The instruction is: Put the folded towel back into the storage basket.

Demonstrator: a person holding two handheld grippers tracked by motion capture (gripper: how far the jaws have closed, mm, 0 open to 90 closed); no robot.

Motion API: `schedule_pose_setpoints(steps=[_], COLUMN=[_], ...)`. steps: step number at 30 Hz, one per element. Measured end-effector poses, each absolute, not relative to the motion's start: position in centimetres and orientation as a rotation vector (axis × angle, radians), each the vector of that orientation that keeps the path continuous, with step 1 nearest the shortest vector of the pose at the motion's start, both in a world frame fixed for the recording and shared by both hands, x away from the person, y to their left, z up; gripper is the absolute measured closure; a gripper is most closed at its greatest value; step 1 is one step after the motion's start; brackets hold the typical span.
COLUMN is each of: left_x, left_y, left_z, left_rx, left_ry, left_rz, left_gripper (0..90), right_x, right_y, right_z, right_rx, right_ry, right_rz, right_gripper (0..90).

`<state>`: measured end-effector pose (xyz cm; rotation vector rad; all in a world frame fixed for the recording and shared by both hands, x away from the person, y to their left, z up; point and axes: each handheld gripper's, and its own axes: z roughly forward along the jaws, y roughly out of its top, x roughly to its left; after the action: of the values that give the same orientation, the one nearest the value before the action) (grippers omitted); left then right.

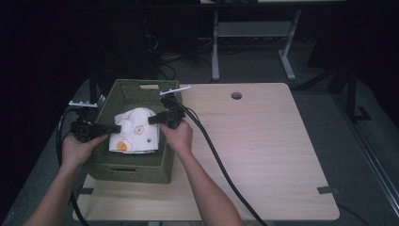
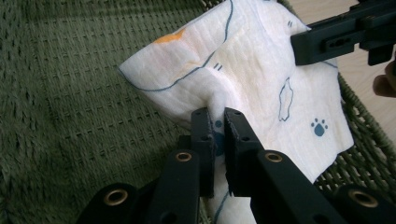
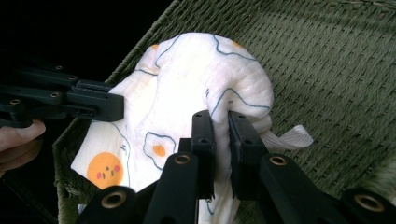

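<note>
A white cloth (image 1: 134,134) printed with fried eggs, paw marks and blue outlines is bunched up inside a green woven basket (image 1: 136,170) at the table's left. My left gripper (image 1: 116,127) comes in from the left, shut on a fold of the cloth (image 2: 261,88). My right gripper (image 1: 151,120) comes in from the right, shut on another fold of the cloth (image 3: 187,93). In the left gripper view the left gripper (image 2: 219,114) pinches the fabric between its jaws, and the right gripper (image 3: 220,116) does the same in its own view. The cloth is lifted a little between both grippers.
The basket sits at the left end of a light wooden table (image 1: 263,141) with a round cable hole (image 1: 236,95). A thick black cable (image 1: 216,155) trails from the right gripper across the table. A white desk frame (image 1: 249,33) stands on the dark floor beyond.
</note>
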<state>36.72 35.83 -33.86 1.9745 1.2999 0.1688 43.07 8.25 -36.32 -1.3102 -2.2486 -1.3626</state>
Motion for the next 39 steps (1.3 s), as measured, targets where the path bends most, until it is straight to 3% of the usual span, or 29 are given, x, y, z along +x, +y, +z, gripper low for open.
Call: schedule_pose_setpoints(steps=[19,21,22,23,39], left_x=[37.31,37.45,37.47,37.46,37.01], left_y=[35.31,35.11,35.02,35.04,35.86], left_z=[-33.65,-33.87,-33.94,-33.99,-33.45], left_rx=[2.010,2.035,2.041,2.042,1.992], left_ry=[1.302,1.324,1.345,1.343,1.337], left_rz=[0.215,0.248,0.272,0.271,0.271], left_gripper=[83.9,81.5,72.3,71.0,70.8], right_x=[42.93,42.99,43.04,43.12,43.03], right_y=[8.14,8.10,8.07,7.98,7.41], right_z=[-36.07,-36.05,-36.05,-36.11,-35.82], right_rx=[-1.318,-1.327,-1.353,-1.369,-1.354], right_ry=[-2.242,-2.244,-2.242,-2.240,-2.245], right_rz=[-1.381,-1.380,-1.375,-1.375,-1.375], right_gripper=[80.9,76.0,66.7,65.2,65.0])
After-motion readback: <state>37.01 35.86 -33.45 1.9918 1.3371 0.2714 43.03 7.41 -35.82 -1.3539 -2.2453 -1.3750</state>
